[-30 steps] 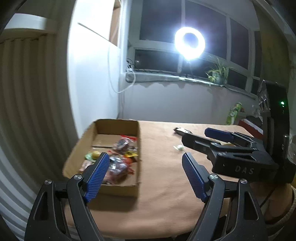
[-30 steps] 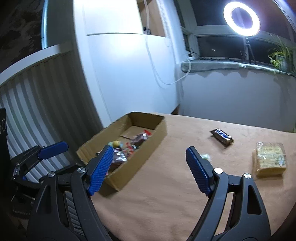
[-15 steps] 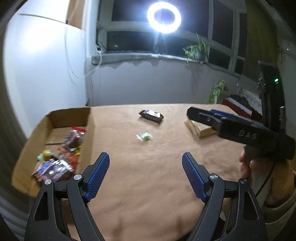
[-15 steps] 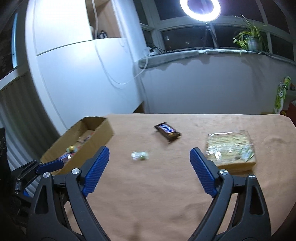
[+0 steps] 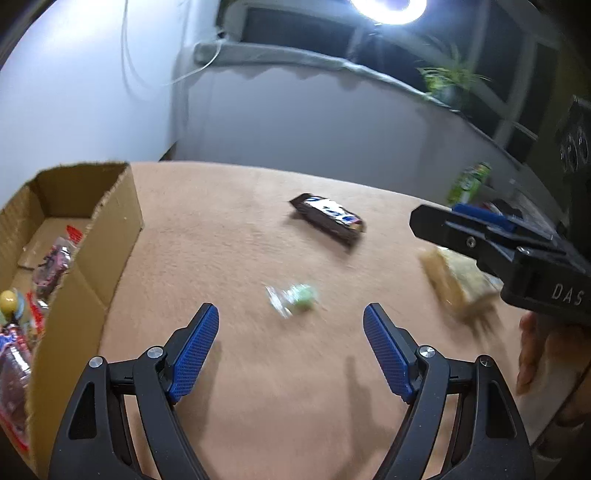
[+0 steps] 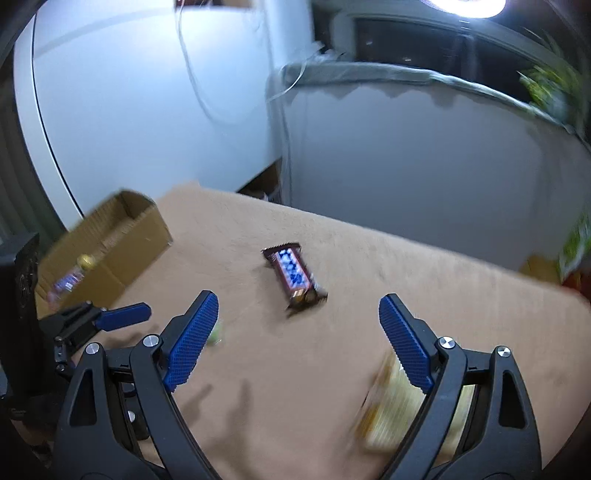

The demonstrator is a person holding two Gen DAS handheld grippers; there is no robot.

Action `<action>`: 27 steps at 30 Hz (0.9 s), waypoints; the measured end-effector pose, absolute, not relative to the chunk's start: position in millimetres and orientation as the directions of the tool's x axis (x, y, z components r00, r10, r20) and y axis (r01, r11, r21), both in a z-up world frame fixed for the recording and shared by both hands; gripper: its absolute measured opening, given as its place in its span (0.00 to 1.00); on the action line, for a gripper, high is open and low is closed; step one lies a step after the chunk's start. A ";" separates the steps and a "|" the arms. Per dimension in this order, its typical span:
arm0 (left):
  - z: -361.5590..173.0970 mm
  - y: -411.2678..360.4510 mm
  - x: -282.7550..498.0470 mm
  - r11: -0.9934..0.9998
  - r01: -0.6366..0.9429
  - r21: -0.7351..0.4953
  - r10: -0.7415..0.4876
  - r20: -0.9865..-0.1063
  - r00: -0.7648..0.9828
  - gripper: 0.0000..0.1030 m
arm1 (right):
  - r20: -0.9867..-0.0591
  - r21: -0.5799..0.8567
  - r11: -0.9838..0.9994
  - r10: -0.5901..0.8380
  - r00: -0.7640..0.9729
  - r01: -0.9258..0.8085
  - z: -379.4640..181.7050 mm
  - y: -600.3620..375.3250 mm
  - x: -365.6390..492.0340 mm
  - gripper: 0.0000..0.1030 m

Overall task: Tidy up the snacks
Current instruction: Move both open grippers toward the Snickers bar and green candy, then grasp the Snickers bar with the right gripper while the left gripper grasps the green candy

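Note:
My left gripper is open and empty, low over the tan tablecloth, with a small green wrapped candy just ahead between its fingers. My right gripper is open and empty, facing a dark chocolate bar a short way ahead. The bar also shows in the left wrist view. A clear pack of yellow crackers lies under the right finger; it also shows in the left wrist view. A cardboard box with several snacks stands at the left, and shows in the right wrist view.
A white wall and cupboard stand behind the box. A ring light shines over the windowsill. A green packet stands at the far right of the table. The right gripper's body crosses the left wrist view.
Both grippers have swung right, away from the box, and dropped closer to the table. The candy now sits between my left fingers and the chocolate bar ahead of my right gripper.

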State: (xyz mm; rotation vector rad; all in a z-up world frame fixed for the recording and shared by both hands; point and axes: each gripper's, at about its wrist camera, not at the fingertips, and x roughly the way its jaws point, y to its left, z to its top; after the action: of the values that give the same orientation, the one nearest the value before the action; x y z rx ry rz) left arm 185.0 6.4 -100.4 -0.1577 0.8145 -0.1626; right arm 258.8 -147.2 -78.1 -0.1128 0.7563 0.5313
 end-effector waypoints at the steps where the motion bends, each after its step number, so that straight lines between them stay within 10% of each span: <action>1: -103.5 6.7 189.0 0.977 0.068 -0.200 -0.194 -0.719 0.668 0.78 | -0.702 0.067 0.847 0.415 0.579 -0.527 -79.6 -139.7 272.0 0.89; 8: -118.2 1.7 207.4 0.978 0.050 -0.203 -0.190 -0.765 0.616 0.76 | -0.800 0.036 0.792 0.389 0.457 -0.610 -109.9 -109.7 319.9 0.77; 13: -120.6 -4.5 207.7 0.986 0.066 -0.153 -0.161 -0.779 0.606 0.56 | -0.808 0.050 0.781 0.398 0.434 -0.623 -119.4 -103.2 320.8 0.71; 18: -120.0 -8.1 204.9 0.990 0.071 -0.124 -0.141 -0.778 0.613 0.43 | -0.820 0.070 0.769 0.407 0.402 -0.636 -131.4 -101.7 315.8 0.29; 27: -120.1 11.8 200.0 0.979 0.010 -0.205 -0.165 -0.758 0.631 0.15 | -0.751 0.125 0.776 0.481 0.453 -0.618 -128.6 -118.5 292.8 0.28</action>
State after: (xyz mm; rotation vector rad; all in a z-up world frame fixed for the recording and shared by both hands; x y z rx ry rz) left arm 200.0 11.8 -120.1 -0.1881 0.8831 -0.1005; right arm 292.8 -118.5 -128.6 -0.1749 0.8659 0.6828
